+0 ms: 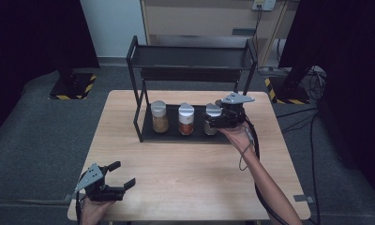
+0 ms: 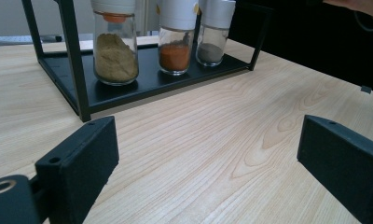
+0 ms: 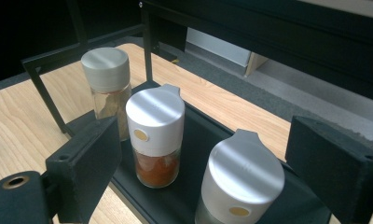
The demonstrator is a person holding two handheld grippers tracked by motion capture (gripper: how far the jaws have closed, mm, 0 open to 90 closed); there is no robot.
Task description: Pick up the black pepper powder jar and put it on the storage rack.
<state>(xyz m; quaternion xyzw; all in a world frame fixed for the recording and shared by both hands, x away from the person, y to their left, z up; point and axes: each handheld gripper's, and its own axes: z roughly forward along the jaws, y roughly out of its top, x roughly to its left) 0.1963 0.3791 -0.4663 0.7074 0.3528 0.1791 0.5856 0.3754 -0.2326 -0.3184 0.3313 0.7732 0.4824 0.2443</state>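
Note:
A black two-tier rack (image 1: 143,131) stands at the table's far middle, and three spice jars stand on its lower shelf. The left jar (image 1: 159,117) holds tan powder, the middle jar (image 1: 186,119) orange-red powder, and the right jar (image 1: 212,119) grey powder. My right gripper (image 1: 213,123) hovers at the right jar. In the right gripper view its jaws stand open (image 3: 203,154), a little above and to either side of that jar's white lid (image 3: 243,182), and the pads are clear of it. My left gripper (image 1: 121,174) rests open near the front left corner with nothing in it (image 2: 208,154).
The rack's upper shelf (image 1: 190,58) hangs over the jars, with black posts (image 1: 138,101) at its corners. In the left gripper view, bare wooden tabletop (image 2: 212,116) lies between my left gripper and the rack. Dark stands and cables sit on the floor beyond the table.

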